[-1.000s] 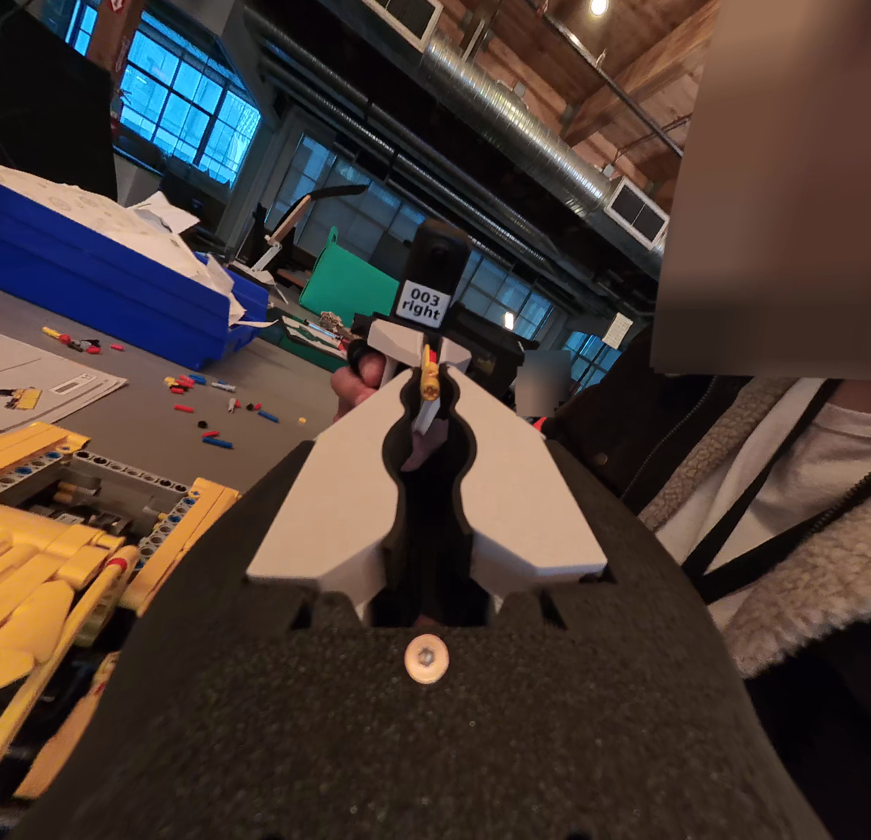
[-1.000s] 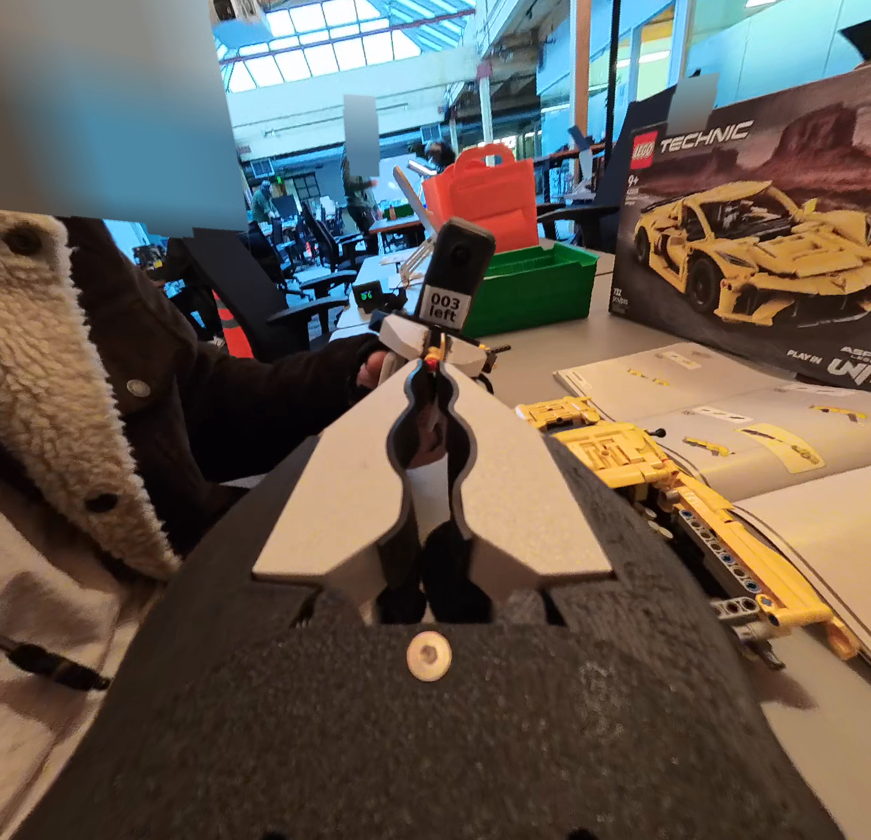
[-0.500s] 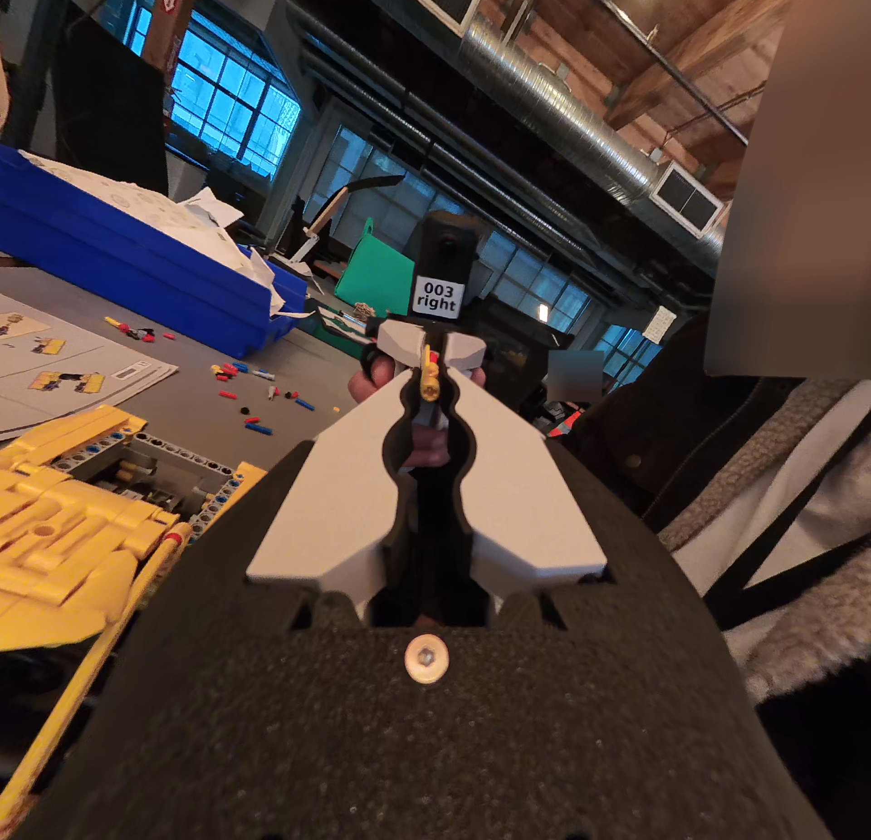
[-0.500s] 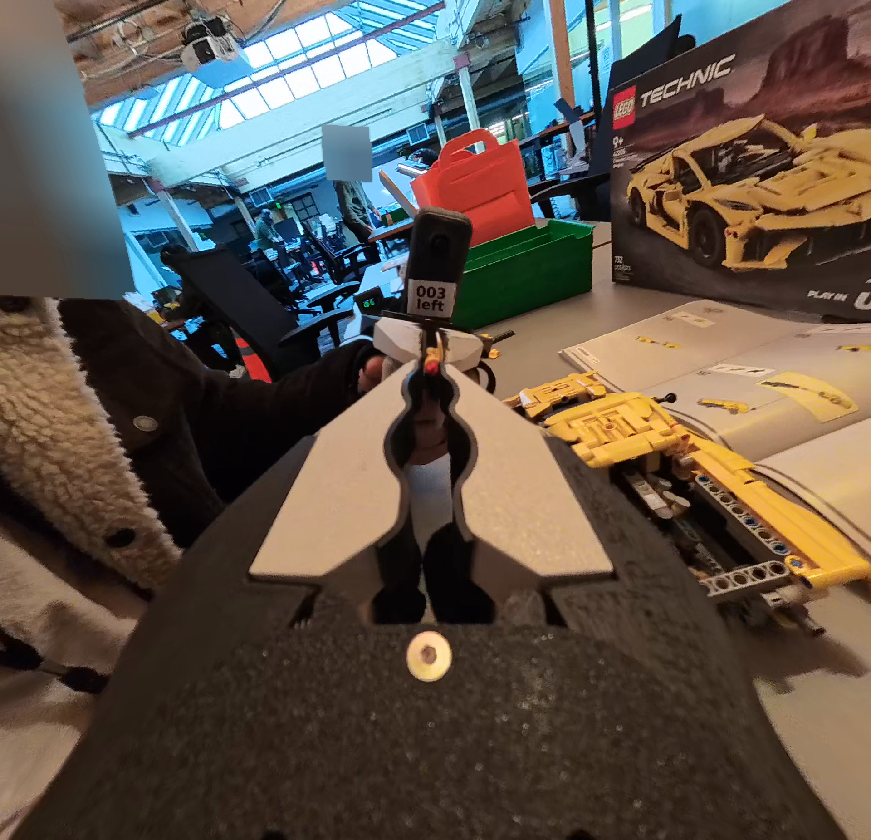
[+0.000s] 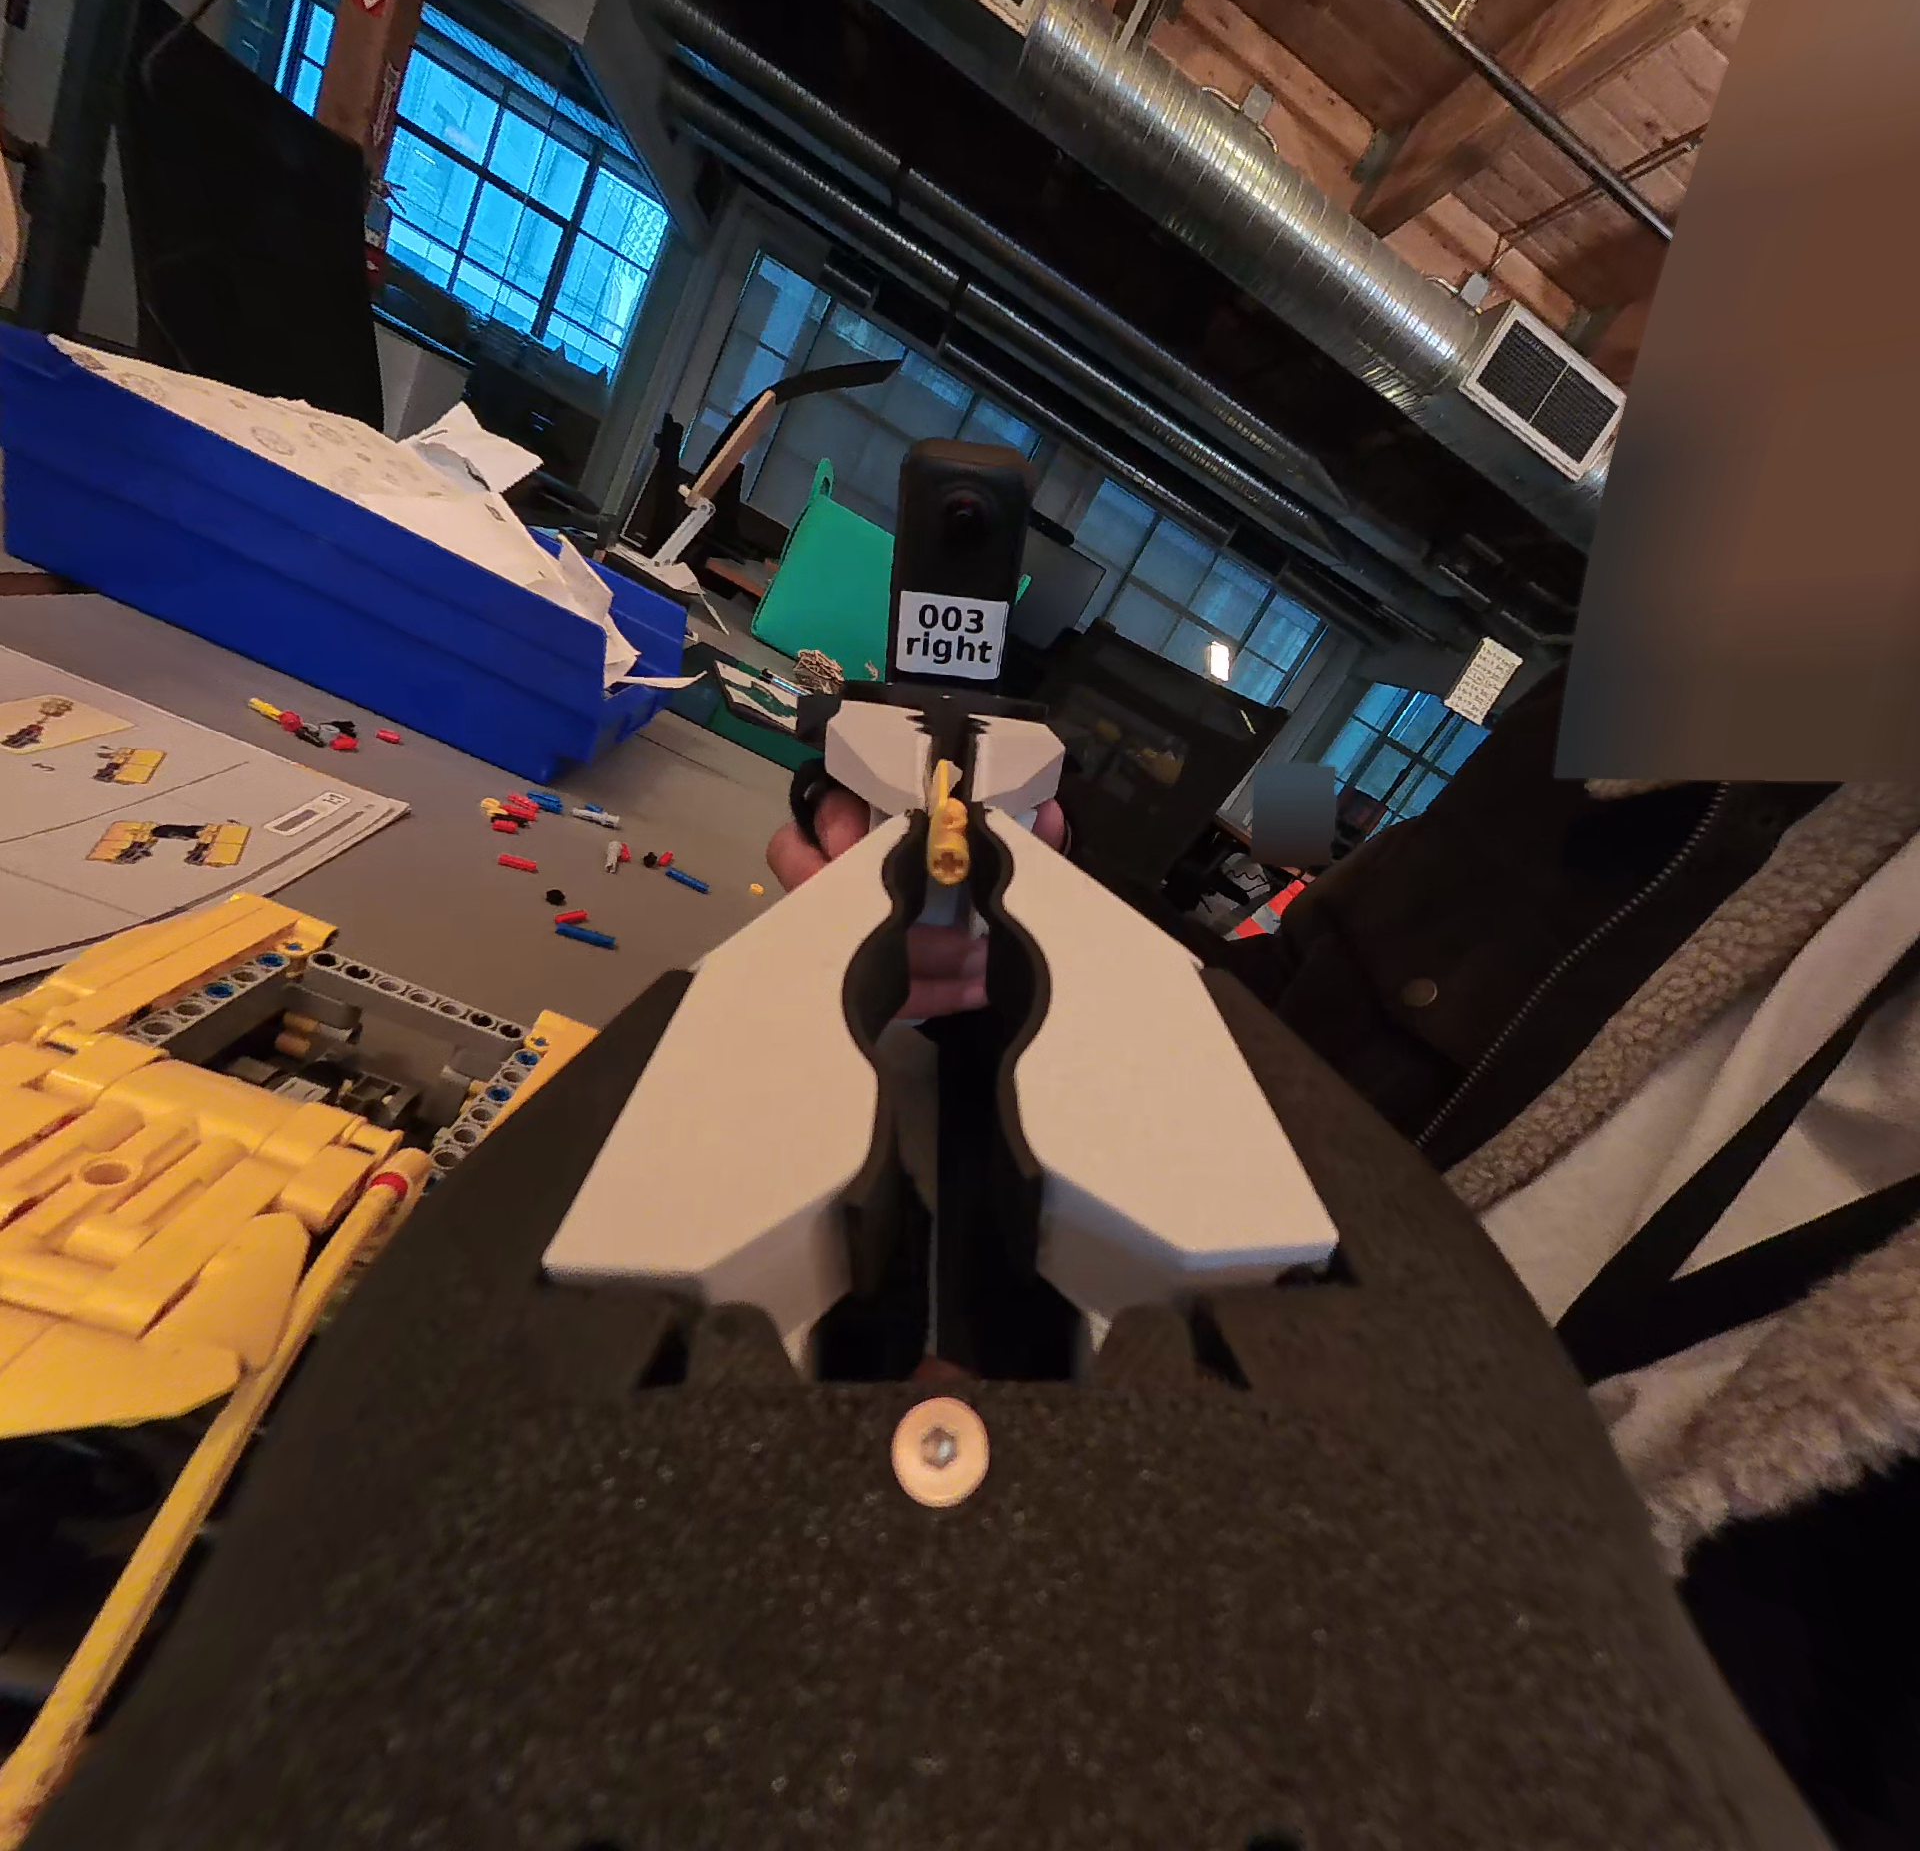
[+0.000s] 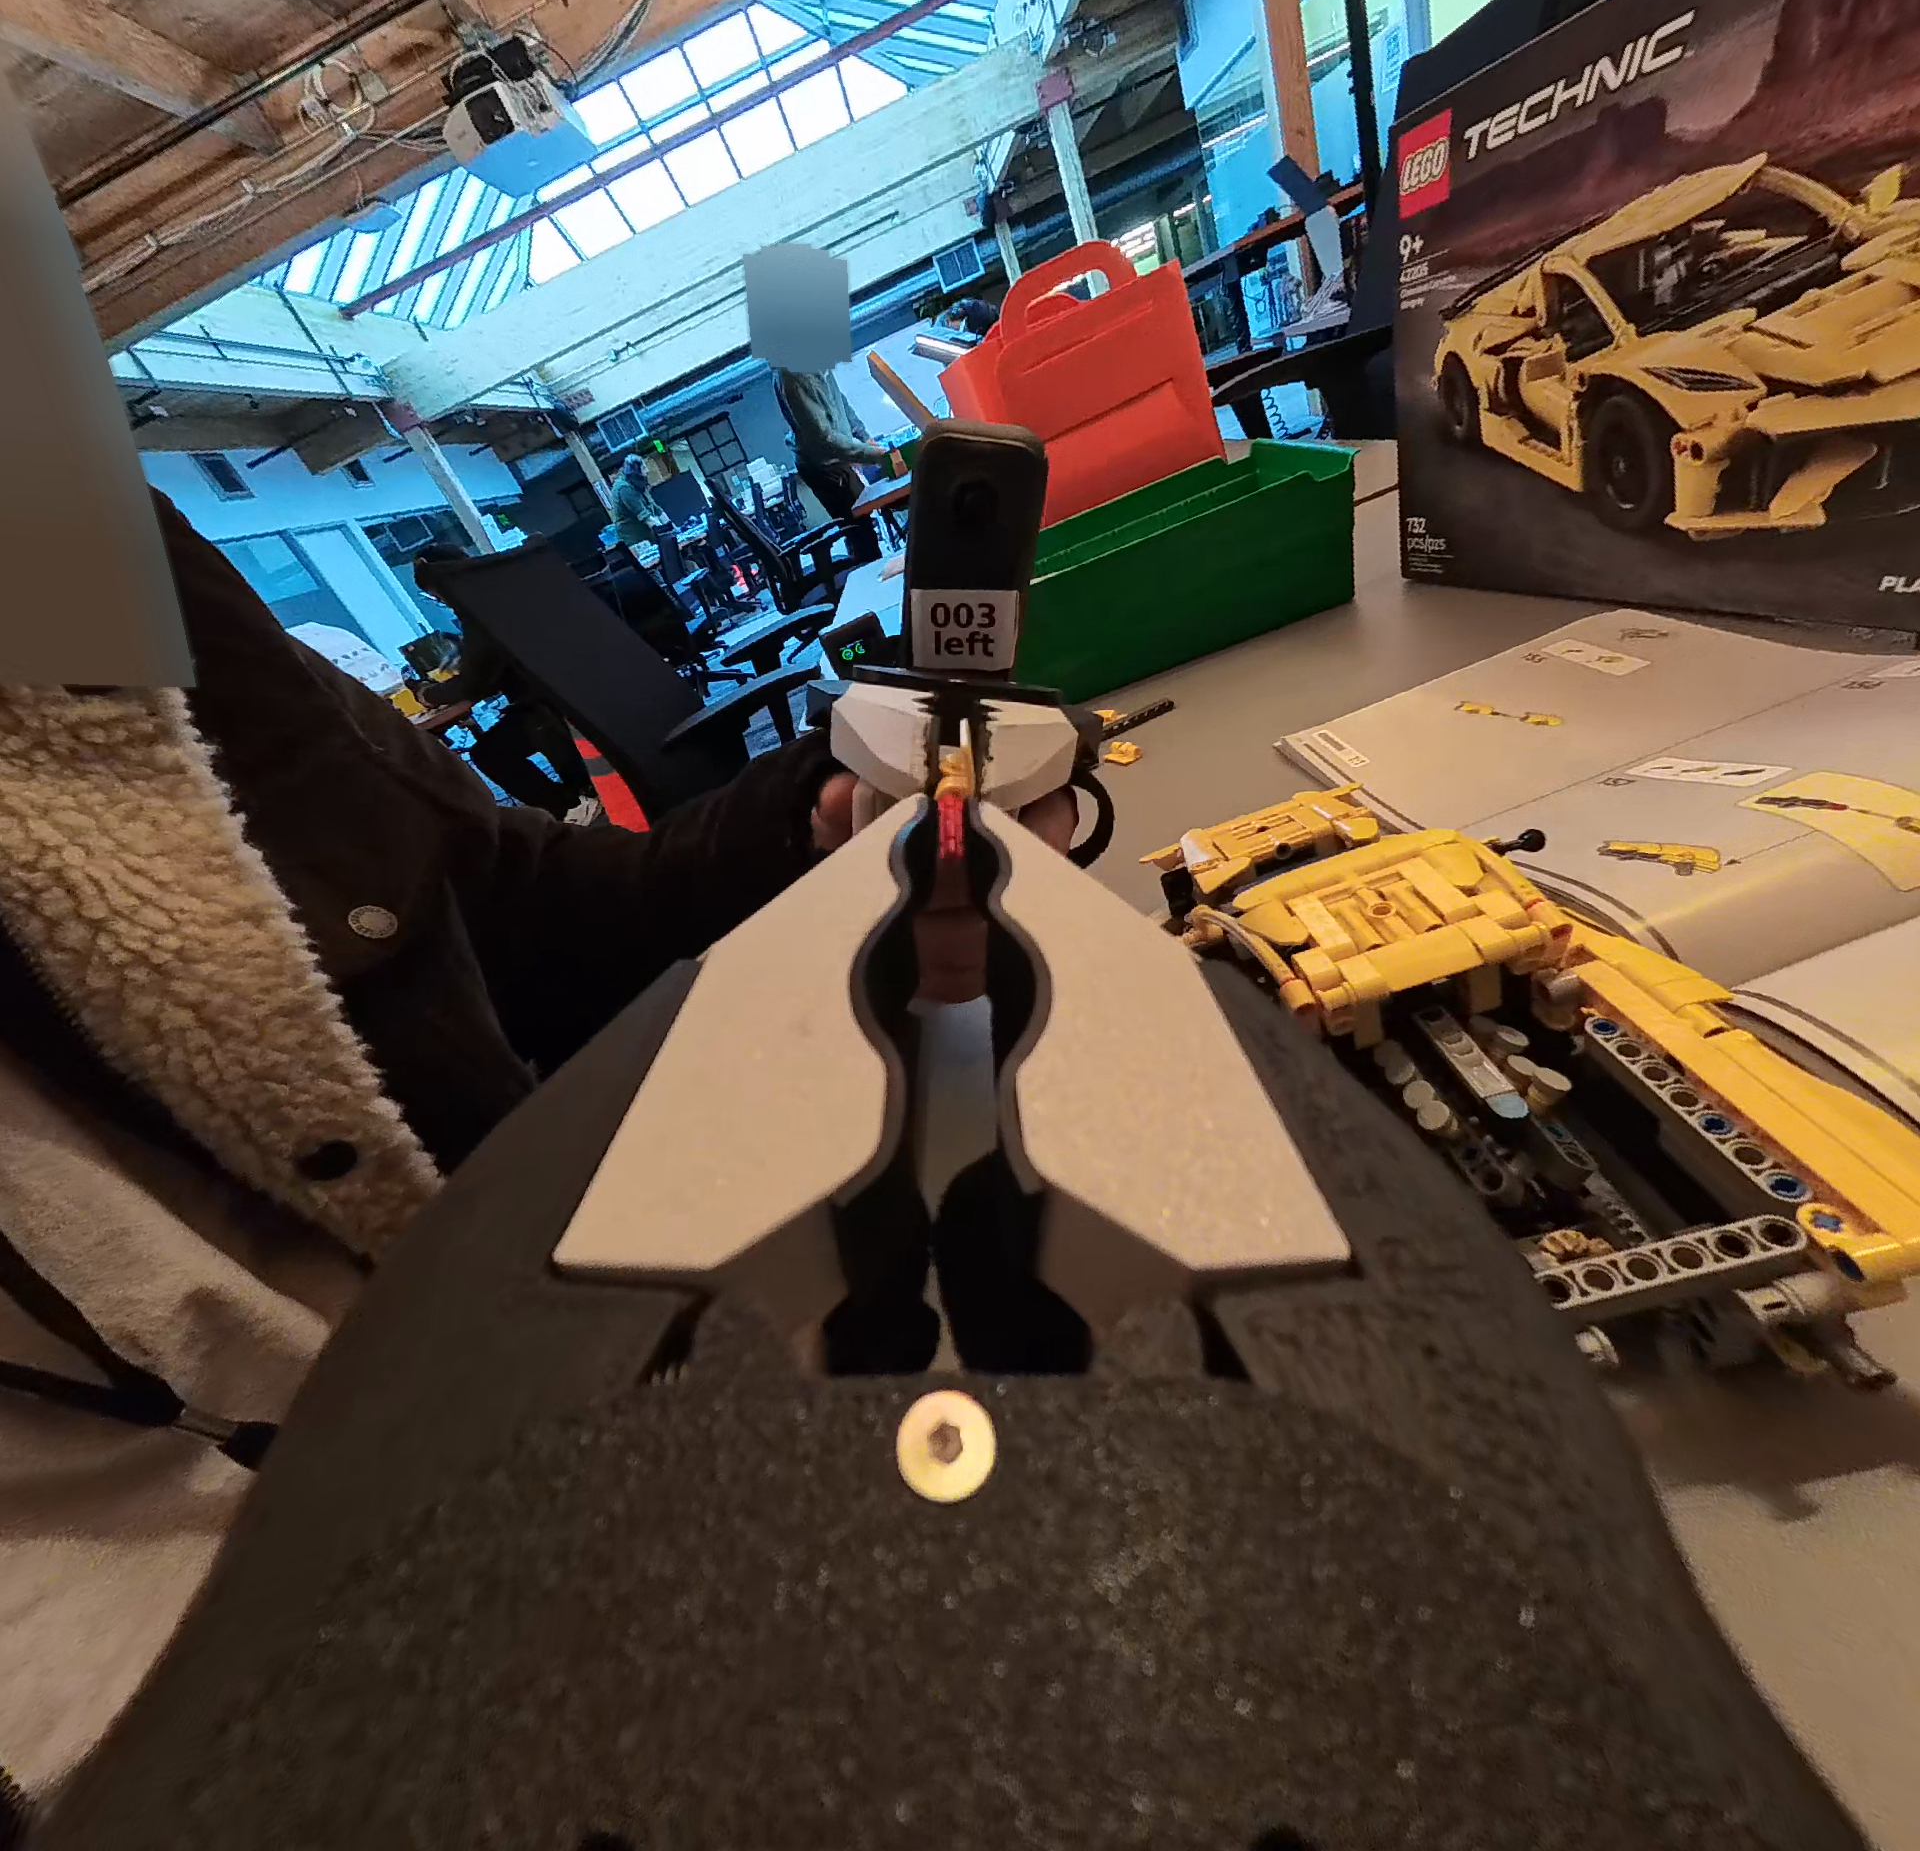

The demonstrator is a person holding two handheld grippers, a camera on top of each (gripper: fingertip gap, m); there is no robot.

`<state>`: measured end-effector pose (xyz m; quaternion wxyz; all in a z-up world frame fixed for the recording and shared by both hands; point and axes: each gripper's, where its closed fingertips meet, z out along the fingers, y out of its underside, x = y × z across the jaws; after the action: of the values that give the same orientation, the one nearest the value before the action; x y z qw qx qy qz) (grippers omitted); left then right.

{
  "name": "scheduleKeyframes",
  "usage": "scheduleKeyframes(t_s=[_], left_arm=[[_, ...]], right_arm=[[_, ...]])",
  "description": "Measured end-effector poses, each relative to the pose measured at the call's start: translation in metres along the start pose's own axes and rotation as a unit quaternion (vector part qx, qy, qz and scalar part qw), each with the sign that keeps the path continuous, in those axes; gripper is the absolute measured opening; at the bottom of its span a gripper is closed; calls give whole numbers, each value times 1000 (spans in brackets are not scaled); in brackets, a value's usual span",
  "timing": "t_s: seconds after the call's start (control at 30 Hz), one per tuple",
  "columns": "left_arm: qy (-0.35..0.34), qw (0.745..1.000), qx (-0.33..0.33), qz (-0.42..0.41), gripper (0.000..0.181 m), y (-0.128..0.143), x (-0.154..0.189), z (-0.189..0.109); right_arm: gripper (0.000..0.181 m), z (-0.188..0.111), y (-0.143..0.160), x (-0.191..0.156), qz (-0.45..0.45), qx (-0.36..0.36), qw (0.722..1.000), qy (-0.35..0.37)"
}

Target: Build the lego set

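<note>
Midair, left gripper (image 5: pixel 948 833) clamps yellow connector (image 5: pixel 948 837); right gripper (image 6: pixel 951 819) clamps red axle (image 6: pixel 950 833); tips meeting, axle end-on.

Your left gripper (image 5: pixel 948 845) faces your right gripper (image 6: pixel 951 814) tip to tip above the grey table (image 5: pixel 436 897). The half-built yellow brick car (image 6: pixel 1455 980) lies beside them, before the open paper instruction booklet (image 6: pixel 1662 752) and tall cardboard box (image 6: pixel 1662 274).
</note>
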<state>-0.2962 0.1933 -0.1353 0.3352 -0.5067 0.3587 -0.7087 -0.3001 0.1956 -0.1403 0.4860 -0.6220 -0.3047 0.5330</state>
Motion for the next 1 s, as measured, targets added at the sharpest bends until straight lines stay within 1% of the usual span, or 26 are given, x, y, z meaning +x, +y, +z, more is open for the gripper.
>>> scheduleKeyframes(t_s=[0.2, 0.3, 0.33, 0.37, 0.4, 0.47, 0.5, 0.53, 0.6, 0.67, 0.8, 1.0], left_arm=[[9, 1000, -8, 0, 6, 2, 3, 0], [0, 1000, -26, 14, 7, 7, 2, 1], [-8, 999, -31, 21, 6, 8, -1, 0], [-16, 999, -36, 25, 6, 10, -3, -1], [-19, 999, -40, 26, 6, 11, -4, -1], [-21, 998, -49, 30, 6, 14, -4, 0], [-20, 998, -56, 34, 6, 17, -3, 2], [-18, 997, -64, 37, 6, 20, -2, 4], [-18, 996, -77, 44, 6, 26, -1, 7], [-18, 995, -84, 47, 6, 29, 0, 8], [-21, 996, -80, 43, 6, 27, -2, 6], [-14, 995, -91, 48, 6, 32, 2, 9]], right_arm=[[4, -1, 2, -3, -14, -16, 1000, -1], [4, -6, 9, 0, -28, -52, 998, 7], [4, -12, 13, 4, -43, -77, 996, 19], [4, -23, 24, 14, -70, -127, 988, 45], [4, -39, 43, 29, -105, -200, 971, 82], [4, -83, 89, 66, -143, -354, 911, 154], [4, -102, 108, 75, -136, -399, 892, 160], [4, -113, 119, 80, -124, -414, 888, 158], [4, -123, 130, 82, -119, -405, 895, 144], [5, -128, 138, 83, -120, -409, 894, 139], [4, -129, 138, 83, -141, -398, 896, 135], [5, -135, 135, 83, -157, -389, 897, 143]])
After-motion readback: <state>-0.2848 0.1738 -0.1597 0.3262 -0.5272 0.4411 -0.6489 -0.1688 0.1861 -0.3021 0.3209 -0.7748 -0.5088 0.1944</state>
